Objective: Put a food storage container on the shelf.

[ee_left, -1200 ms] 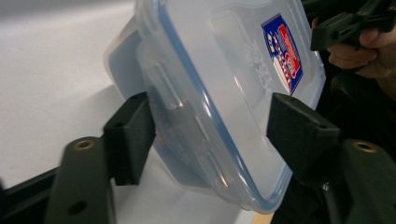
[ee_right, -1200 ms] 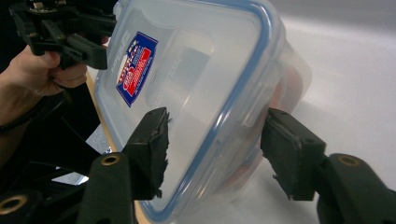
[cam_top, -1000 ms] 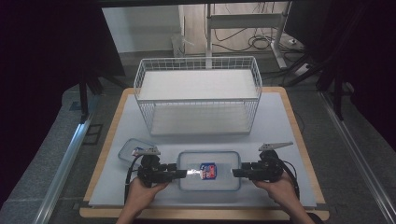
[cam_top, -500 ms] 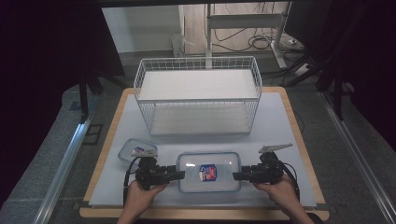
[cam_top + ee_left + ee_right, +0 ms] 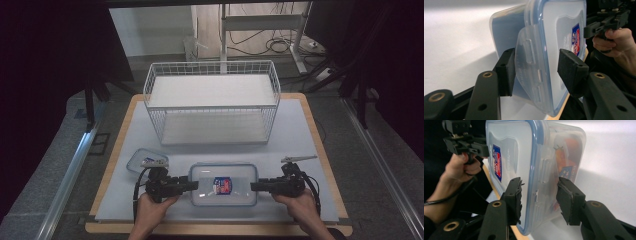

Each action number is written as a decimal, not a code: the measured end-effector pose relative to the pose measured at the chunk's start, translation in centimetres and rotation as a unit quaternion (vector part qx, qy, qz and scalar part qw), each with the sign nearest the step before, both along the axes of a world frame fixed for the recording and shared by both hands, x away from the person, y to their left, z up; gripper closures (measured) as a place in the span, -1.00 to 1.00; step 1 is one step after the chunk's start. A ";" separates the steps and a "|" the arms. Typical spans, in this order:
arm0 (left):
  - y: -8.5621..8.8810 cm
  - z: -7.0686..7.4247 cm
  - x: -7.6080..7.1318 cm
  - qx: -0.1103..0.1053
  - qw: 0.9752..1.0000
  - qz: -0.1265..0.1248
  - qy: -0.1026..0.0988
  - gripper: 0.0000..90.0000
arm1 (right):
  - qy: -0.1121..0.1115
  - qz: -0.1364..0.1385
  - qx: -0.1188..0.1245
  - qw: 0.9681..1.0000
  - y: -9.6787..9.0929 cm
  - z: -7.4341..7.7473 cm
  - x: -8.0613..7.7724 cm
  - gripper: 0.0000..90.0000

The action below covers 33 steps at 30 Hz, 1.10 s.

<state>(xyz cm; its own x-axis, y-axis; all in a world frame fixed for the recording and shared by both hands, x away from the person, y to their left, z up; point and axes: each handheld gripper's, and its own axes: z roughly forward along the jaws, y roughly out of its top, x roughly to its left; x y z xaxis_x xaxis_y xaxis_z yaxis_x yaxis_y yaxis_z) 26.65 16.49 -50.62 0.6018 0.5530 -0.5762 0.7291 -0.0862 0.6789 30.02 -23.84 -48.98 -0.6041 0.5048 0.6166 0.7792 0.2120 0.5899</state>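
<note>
A clear plastic container (image 5: 222, 184) with a blue-rimmed lid and a red-and-blue sticker lies near the table's front edge. My left gripper (image 5: 192, 186) is at its left end. In the left gripper view the container (image 5: 559, 30) stands on its side and the gripper (image 5: 536, 65) straddles the latch flap (image 5: 529, 55): one pad is at the flap, the other stands off the lid. My right gripper (image 5: 254, 186) is at the right end. Its jaws have just been closing around that end's flap (image 5: 544, 177), and the gripper (image 5: 539, 192) is still open. Something orange shows inside the container (image 5: 509, 145).
A white wire basket (image 5: 212, 100) stands across the middle of the white table mat (image 5: 300, 140). A small clear lid (image 5: 146, 161) lies just behind my left gripper. The wooden table edge (image 5: 220, 230) runs close under both hands, with dark floor beyond it.
</note>
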 end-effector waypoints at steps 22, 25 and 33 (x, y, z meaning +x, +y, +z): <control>0.6 2.2 0.9 -0.026 0.999 0.010 -0.031 0.15 | -0.059 -0.009 0.020 0.998 0.1 2.4 0.5 0.26; 0.8 2.9 1.1 -0.023 0.999 0.013 -0.039 0.15 | -0.063 -0.009 0.022 0.998 0.2 2.8 0.7 0.27; 1.3 6.4 1.9 -0.013 0.997 0.023 -0.069 0.15 | -0.078 -0.009 0.040 0.996 0.8 4.6 1.7 0.26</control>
<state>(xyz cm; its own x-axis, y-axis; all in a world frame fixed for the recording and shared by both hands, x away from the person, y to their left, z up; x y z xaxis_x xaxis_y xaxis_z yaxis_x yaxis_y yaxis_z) 28.51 17.81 -44.26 0.6509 0.5680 -0.5037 0.6309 -0.0356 0.7750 31.72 -23.07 -44.40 -0.6872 0.4693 0.5545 0.6801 0.1474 0.7181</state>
